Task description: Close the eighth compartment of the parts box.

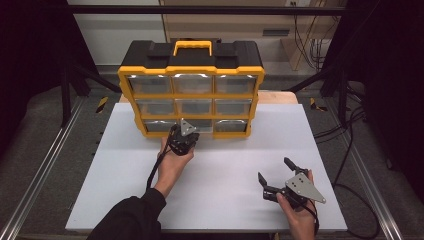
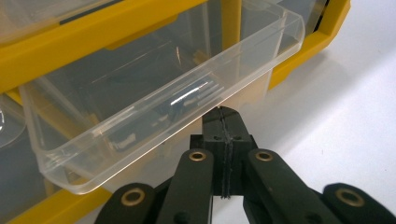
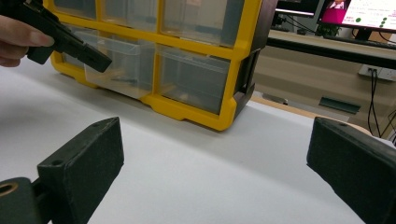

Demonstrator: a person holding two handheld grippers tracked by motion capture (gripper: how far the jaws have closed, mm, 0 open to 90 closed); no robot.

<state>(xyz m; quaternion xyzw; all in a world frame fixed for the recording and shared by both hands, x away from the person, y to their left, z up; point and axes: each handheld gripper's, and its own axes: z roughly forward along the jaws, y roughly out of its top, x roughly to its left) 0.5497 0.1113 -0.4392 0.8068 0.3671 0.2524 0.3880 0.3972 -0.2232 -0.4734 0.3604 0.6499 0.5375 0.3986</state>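
- My left claw [image 2: 224,122] is clenched, the two black jaws pressed flat together with nothing between them. Its tip sits just under the front lip of the clear plastic drawer [image 2: 154,107], touching it or nearly so; I cannot tell which.
- This drawer is the middle one in the bottom row of the yellow and black plastic organizer box [image 1: 190,89], which stands upright at the far side of the white surface [image 1: 220,165]. In the right claw's view the drawer [image 3: 122,65] stands a little out of its frame, towards me.
- The drawer's long axis runs across the box front, from left to right, and its sliding direction points straight at me. So I judge the coming move is a pull along this line, with the tip hooked under the lip.
- My left hand [image 1: 174,162] is right at the drawer, so it is the nearer one.
- My right claw [image 1: 275,175] is released, its jaws wide apart and empty. It rests low over the surface, well apart from the box, to the right.
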